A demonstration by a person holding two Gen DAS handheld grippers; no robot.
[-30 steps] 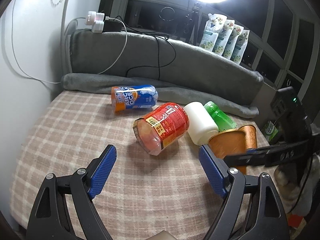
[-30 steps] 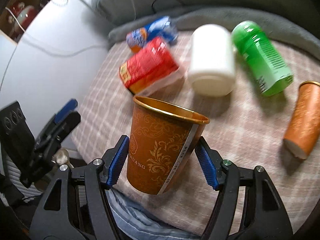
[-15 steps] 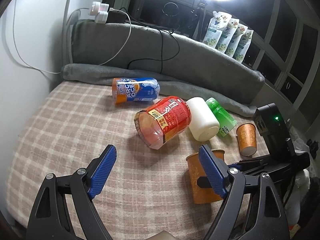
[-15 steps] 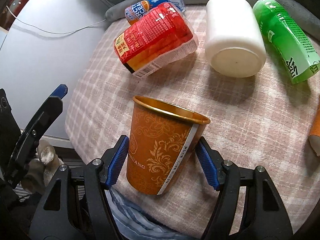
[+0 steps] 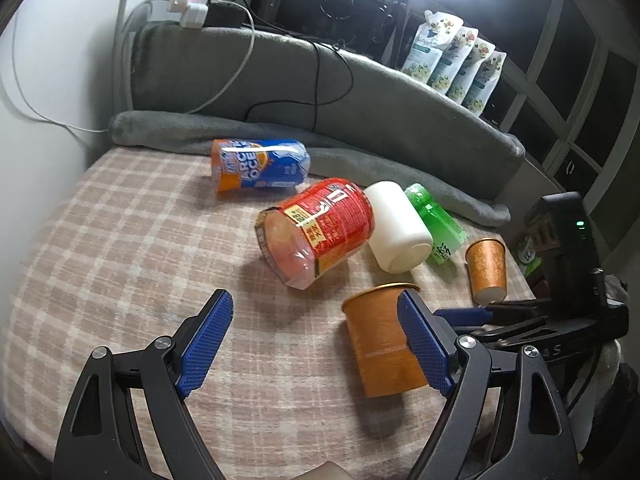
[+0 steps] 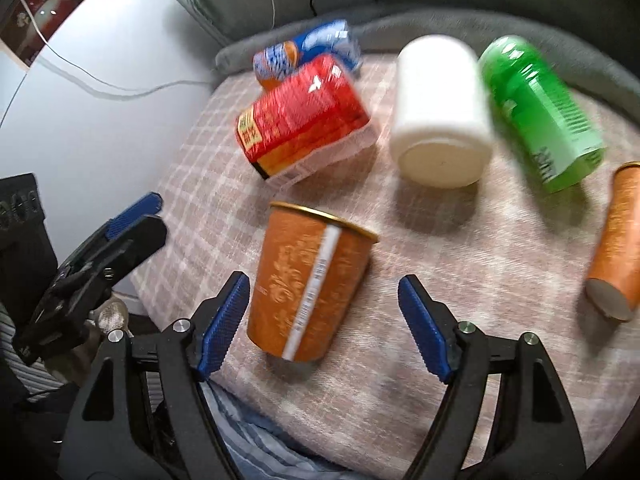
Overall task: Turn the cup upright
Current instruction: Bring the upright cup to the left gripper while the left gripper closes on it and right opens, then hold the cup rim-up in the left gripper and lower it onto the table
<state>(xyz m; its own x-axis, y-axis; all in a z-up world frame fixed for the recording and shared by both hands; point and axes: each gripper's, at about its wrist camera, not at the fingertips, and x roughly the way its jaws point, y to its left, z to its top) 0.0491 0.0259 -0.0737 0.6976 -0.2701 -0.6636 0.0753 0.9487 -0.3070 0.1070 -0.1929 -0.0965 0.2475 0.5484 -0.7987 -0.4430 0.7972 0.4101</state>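
The left gripper [image 5: 316, 344] is held wide apart and empty above the checked blanket [image 5: 120, 248], with nothing between its blue pads. To its right, the orange paper cup [image 6: 310, 288] is seen standing on the blanket near the front edge, gold rim up and base down. Its long axis is close to vertical, with a slight lean that may be only lens distortion, and its mouth points upward. The right gripper [image 6: 324, 330] is spread open around the cup, one pad just beside its left wall and the other well clear on the right, so the cup is no longer gripped.

The step in hand is judged to be the release: the flip looks done. What the next move calls for is a straight pull-back of the right gripper, without the left pad brushing the wall, since a light paper cup on soft cloth could easily be tipped.

Farther right, a second orange cup [image 6: 616, 240] is left lying on its side, base toward the front.
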